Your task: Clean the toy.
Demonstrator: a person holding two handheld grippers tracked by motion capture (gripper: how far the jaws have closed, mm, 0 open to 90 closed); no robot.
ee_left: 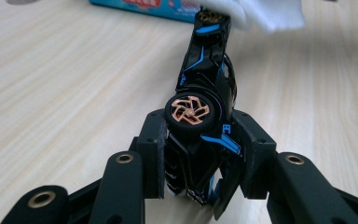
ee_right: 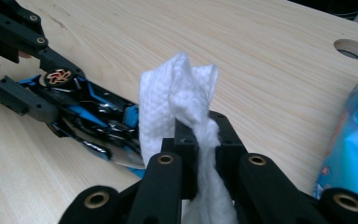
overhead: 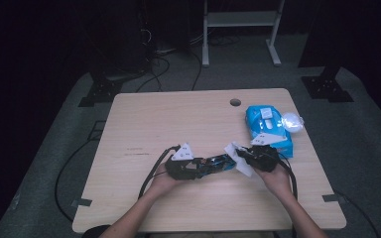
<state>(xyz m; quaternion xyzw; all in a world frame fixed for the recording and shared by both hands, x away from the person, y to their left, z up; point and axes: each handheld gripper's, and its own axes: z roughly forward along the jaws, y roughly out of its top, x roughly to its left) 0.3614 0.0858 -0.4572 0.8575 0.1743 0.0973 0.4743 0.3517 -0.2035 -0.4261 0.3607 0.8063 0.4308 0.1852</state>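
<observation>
A black and blue toy car (overhead: 216, 163) with copper wheels lies on its side near the table's front middle. My left gripper (overhead: 194, 168) is shut on the car's rear end (ee_left: 200, 154), one wheel (ee_left: 189, 110) facing up between the pads. My right gripper (overhead: 245, 154) is shut on a crumpled white wipe (ee_right: 182, 107). The wipe (overhead: 238, 157) touches the car's front end (ee_right: 116, 135). In the left gripper view the wipe (ee_left: 261, 11) sits at the car's far tip.
A blue pack of wipes (overhead: 268, 128) lies to the right behind my right gripper, with a pale round object (overhead: 292, 121) beside it. A cable hole (overhead: 235, 102) is at the table's back. Cables trail off the front edge.
</observation>
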